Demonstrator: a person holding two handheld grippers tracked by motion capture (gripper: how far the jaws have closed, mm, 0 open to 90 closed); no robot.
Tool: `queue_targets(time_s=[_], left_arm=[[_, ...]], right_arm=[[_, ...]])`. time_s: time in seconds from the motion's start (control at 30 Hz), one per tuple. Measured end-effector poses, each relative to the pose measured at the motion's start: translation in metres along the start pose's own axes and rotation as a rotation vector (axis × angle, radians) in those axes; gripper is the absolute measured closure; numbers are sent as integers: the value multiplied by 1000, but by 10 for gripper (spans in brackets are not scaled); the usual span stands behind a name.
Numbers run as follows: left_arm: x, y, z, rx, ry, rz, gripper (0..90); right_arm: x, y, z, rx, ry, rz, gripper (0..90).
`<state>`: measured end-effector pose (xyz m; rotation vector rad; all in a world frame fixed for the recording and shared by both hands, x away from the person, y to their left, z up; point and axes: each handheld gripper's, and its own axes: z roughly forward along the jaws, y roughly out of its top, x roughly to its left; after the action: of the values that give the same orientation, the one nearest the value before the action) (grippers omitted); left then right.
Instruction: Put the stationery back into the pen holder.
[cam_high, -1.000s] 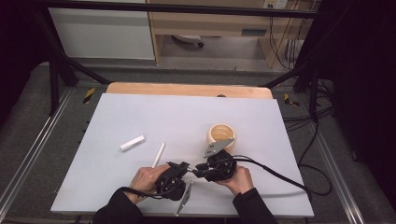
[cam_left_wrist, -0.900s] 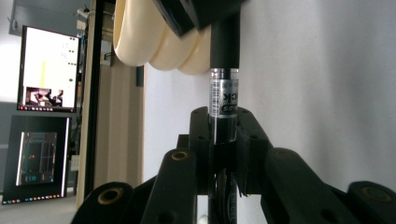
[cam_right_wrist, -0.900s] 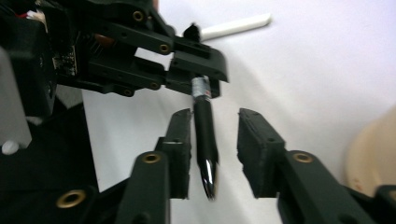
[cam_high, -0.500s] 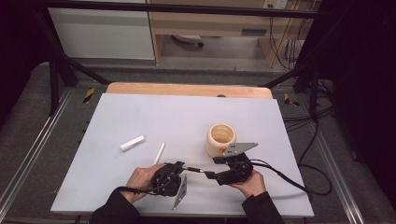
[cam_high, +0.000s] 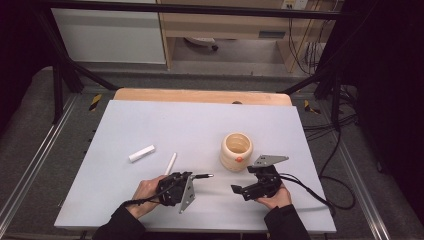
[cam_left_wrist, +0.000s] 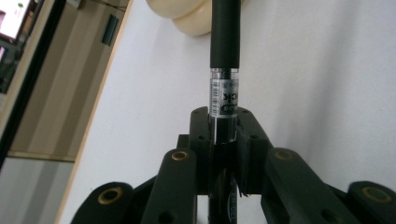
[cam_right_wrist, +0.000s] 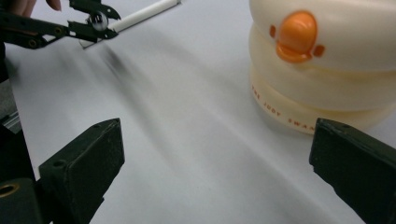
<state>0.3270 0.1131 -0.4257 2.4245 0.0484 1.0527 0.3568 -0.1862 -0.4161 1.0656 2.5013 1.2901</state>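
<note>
A black pen (cam_high: 202, 176) with a clear band sticks out to the right from my left gripper (cam_high: 192, 178), which is shut on it near the table's front. In the left gripper view the pen (cam_left_wrist: 224, 56) runs straight up between the jaws of the left gripper (cam_left_wrist: 224, 128) toward a cream duck-faced cup (cam_left_wrist: 187, 18). My right gripper (cam_high: 238, 190) is open with nothing in it, a short way right of the pen's tip and in front of the cup (cam_high: 236, 150). In the right gripper view the wide-open right gripper (cam_right_wrist: 217, 175) faces bare table, with the cup (cam_right_wrist: 317, 70) at the upper right.
A white pen (cam_high: 171, 163) lies just behind the left hand, and a short white stick (cam_high: 142, 153) lies farther left. The white table (cam_high: 150, 120) has open room at the back and left. The right gripper view shows the left gripper (cam_right_wrist: 70, 28) far off, beside the white pen (cam_right_wrist: 140, 14).
My right gripper has drawn away to the right from the left gripper. The black pen stays in the left gripper, which has barely moved.
</note>
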Motion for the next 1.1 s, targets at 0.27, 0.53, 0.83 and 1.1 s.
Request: queue_targets(time_s=[0.27,0.53,0.83,1.1], left_arm=[[5,1,-2,-28,-37,-157,790],[14,4,-6,-38,-87,-317,790],[29,9,-7,-75,-157,-502,789],[46,21,-3,-115,-179,-636,790]], right_arm=[[-9,-13,-6,14,-53,3,6],[-20,-23,-12,-9,-76,19,4],[-28,-31,-21,-25,-90,25,4],[-31,-34,-23,-33,-96,27,4]])
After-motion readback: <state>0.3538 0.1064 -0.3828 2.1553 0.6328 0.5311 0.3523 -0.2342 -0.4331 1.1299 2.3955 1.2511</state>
